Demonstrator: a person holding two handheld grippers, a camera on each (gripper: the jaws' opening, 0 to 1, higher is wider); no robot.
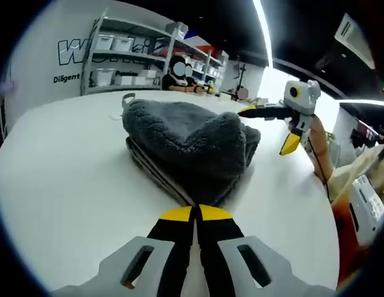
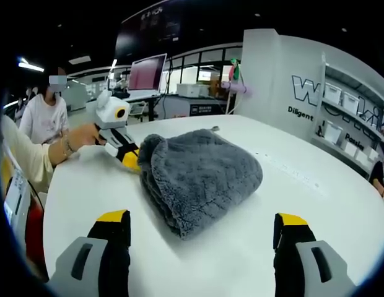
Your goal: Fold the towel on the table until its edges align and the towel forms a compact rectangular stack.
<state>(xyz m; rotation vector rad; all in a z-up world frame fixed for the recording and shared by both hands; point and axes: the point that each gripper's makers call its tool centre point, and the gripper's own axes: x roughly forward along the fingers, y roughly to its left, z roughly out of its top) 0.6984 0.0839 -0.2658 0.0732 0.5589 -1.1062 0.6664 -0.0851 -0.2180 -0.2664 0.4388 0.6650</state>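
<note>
A grey fluffy towel (image 1: 186,139) lies folded in a thick, rounded stack on the white table (image 1: 68,161). Its layered edges face my left gripper (image 1: 195,213), which is shut with its yellow tips together at the stack's near corner; no cloth shows between them. My right gripper (image 1: 269,127) hovers open beyond the towel's right side. In the right gripper view the towel (image 2: 201,173) sits between and just beyond the wide-open jaws of my right gripper (image 2: 201,223). A hand (image 2: 80,136) holds the left gripper (image 2: 131,159) against the towel's left edge.
Shelves with white bins (image 1: 117,55) line the wall behind the table, and a person (image 1: 179,77) sits beyond its far edge. A small loop (image 1: 127,98) lies behind the towel. A monitor (image 2: 145,74) and another person (image 2: 40,114) are off the table (image 2: 316,185).
</note>
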